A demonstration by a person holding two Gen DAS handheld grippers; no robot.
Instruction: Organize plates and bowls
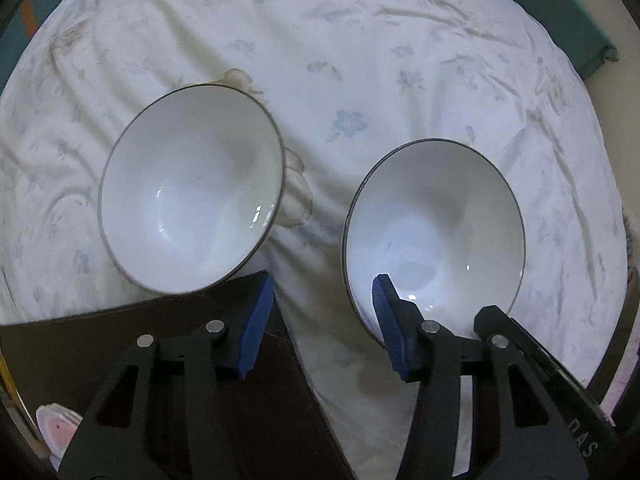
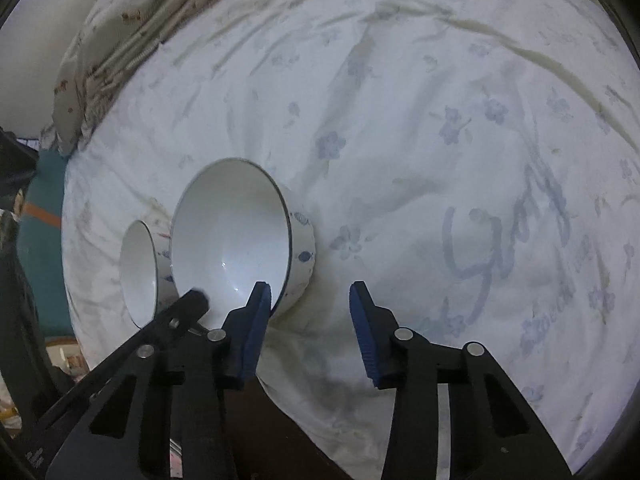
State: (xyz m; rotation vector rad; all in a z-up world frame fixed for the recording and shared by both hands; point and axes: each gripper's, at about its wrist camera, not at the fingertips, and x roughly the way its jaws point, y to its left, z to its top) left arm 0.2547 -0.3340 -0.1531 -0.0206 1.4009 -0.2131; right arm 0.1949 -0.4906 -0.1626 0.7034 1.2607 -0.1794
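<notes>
Two white bowls with dark rims sit on a white flowered bedsheet [image 1: 340, 40]. In the left wrist view one bowl [image 1: 192, 192] lies at the left and the other bowl [image 1: 434, 232] at the right. My left gripper [image 1: 320, 292] is open and empty; its right finger [image 1: 384, 312] overlaps the right bowl's near rim. In the right wrist view the nearer bowl [image 2: 232, 240] and the farther bowl [image 2: 138, 272] sit at the left. My right gripper [image 2: 308, 296] is open and empty, its left finger [image 2: 256, 320] at the nearer bowl's rim.
A dark brown board [image 1: 80, 344] lies under my left gripper at the bed's near edge. A patterned pillow [image 2: 104, 52] lies at the bed's far left. A teal cushion [image 1: 568, 24] lies beyond the sheet. Wrinkled sheet [image 2: 440, 160] stretches right of the bowls.
</notes>
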